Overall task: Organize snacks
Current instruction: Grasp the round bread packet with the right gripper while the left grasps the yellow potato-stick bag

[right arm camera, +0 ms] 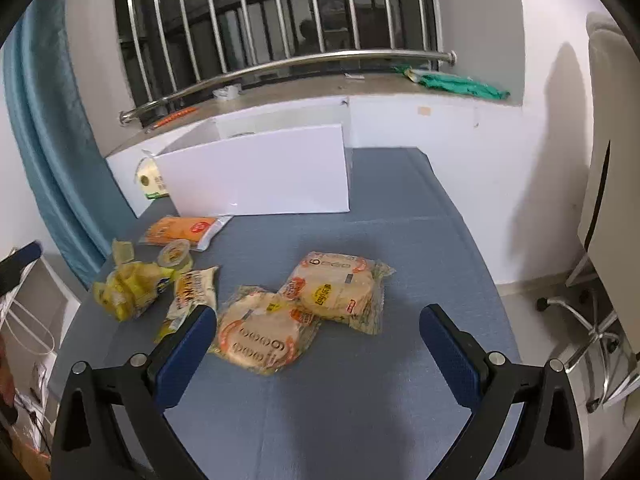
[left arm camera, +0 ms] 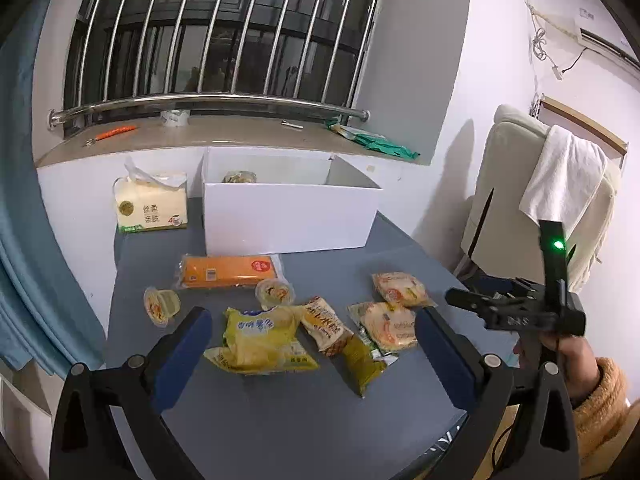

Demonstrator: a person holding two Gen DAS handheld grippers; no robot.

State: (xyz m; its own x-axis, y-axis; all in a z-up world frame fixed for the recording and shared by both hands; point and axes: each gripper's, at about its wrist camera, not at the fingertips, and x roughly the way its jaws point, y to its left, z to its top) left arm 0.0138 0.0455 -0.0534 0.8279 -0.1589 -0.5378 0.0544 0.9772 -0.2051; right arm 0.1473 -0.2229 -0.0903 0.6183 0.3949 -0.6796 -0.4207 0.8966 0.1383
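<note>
Several snacks lie on the blue-grey table (left arm camera: 304,420). From the left wrist view I see an orange pack (left arm camera: 228,272), two jelly cups (left arm camera: 160,304) (left arm camera: 276,292), a yellow chip bag (left arm camera: 260,340), a rice cracker pack (left arm camera: 324,324), a green sachet (left arm camera: 360,364) and two round bread packs (left arm camera: 390,326) (left arm camera: 400,290). The white box (left arm camera: 288,216) stands behind them with one snack (left arm camera: 240,177) inside. My left gripper (left arm camera: 312,332) hovers open above the chip bag, holding nothing. My right gripper (right arm camera: 318,320) is open over the nearer bread pack (right arm camera: 260,332); the other bread pack (right arm camera: 340,288) lies just beyond.
A tissue pack (left arm camera: 152,206) sits left of the box. A window sill (left arm camera: 240,136) with small items runs behind. A chair with a white towel (left arm camera: 564,176) stands to the right of the table. A hand (left arm camera: 576,356) in an orange sleeve holds the right gripper.
</note>
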